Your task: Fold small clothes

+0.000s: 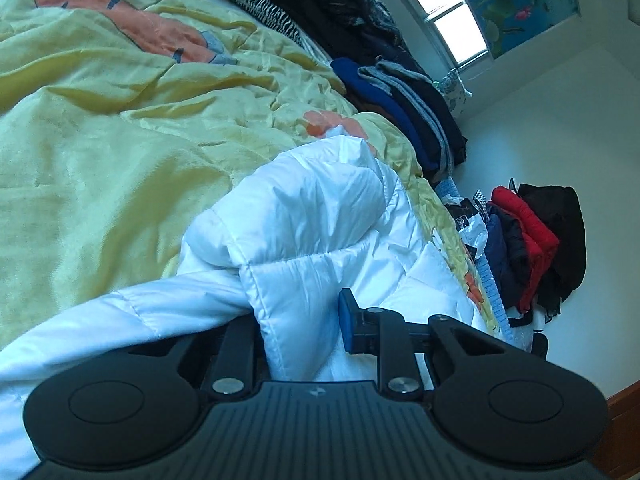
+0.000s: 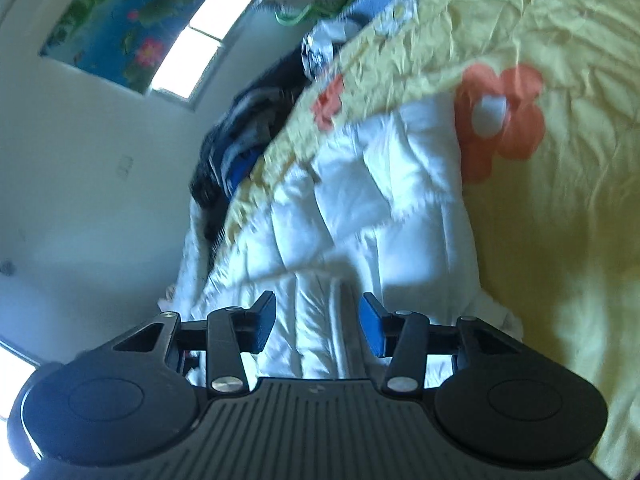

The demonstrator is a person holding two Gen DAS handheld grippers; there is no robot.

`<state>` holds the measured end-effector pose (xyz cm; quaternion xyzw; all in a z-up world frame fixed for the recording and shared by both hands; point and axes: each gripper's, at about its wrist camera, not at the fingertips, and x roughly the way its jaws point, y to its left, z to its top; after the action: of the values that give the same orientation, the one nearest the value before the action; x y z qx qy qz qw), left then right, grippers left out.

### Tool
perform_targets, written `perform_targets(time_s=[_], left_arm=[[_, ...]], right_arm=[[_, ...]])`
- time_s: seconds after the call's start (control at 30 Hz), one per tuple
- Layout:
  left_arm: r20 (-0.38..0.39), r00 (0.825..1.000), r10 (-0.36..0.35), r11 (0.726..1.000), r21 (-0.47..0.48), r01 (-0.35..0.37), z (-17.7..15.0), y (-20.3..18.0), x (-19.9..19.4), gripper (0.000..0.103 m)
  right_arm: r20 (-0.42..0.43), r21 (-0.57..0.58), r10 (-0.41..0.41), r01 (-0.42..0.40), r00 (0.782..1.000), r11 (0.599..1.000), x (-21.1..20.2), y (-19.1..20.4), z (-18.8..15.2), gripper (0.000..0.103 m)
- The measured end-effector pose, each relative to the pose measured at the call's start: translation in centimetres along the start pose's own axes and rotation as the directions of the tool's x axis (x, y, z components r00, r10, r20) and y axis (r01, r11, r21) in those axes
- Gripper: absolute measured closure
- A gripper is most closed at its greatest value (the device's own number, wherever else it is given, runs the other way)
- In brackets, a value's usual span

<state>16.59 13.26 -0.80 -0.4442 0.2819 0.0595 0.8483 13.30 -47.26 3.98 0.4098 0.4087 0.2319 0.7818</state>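
A white quilted puffer jacket (image 1: 320, 216) lies bunched on a yellow floral bedspread (image 1: 120, 140). In the left wrist view my left gripper (image 1: 298, 320) has a thick fold of the jacket between its fingers; the right blue pad (image 1: 347, 322) shows, the left finger is hidden by fabric. In the right wrist view the jacket (image 2: 360, 208) lies flatter on the bedspread (image 2: 560, 240). My right gripper (image 2: 318, 322) is open just above it, with the jacket's front edge running between the blue pads (image 2: 374, 330). That view is motion-blurred.
Stacks of folded dark, blue and grey clothes (image 1: 408, 100) sit along the far side of the bed. A pile of red and black coats (image 1: 536, 240) lies against the wall. A window (image 2: 200, 36) and a lotus picture (image 2: 128, 16) are on the wall.
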Motion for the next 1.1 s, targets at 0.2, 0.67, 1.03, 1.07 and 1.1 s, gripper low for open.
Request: perform_targets(time_s=[0.2, 0.67, 1.03, 1.07, 1.1], left_arm=[[0.039, 0.999, -0.017, 0.999, 0.049, 0.015, -0.6, 0.1, 0.0, 0.081], [0.105, 0.994, 0.011, 0.979, 0.199, -0.032, -2.1, -1.2, 0.1, 0.078], [0.123, 0.992, 0.033, 0.963, 0.263, -0.065, -2.6, -1.9, 0.2, 0.079], [0.125, 0.992, 0.033, 0.96, 0.271, -0.066, -2.6, -2.0, 0.2, 0.079], [0.122, 0.992, 0.039, 0.958, 0.276, -0.072, -2.6, -2.2, 0.0, 0.078]], right_arm=[[-0.109, -0.02, -0.015, 0.013, 0.994, 1.0, 2.7, -0.2, -2.3, 0.053], [0.004, -0.203, -0.048, 0.047, 0.999, 0.978, -0.8, 3.2, -1.8, 0.093], [-0.022, -0.167, -0.115, 0.11, 0.993, 0.98, 1.4, 0.3, -4.5, 0.09], [-0.021, -0.174, -0.12, 0.115, 0.992, 0.978, 1.4, 0.3, -4.6, 0.088], [-0.02, -0.168, -0.111, 0.106, 0.994, 0.98, 1.2, 0.2, -4.6, 0.087]])
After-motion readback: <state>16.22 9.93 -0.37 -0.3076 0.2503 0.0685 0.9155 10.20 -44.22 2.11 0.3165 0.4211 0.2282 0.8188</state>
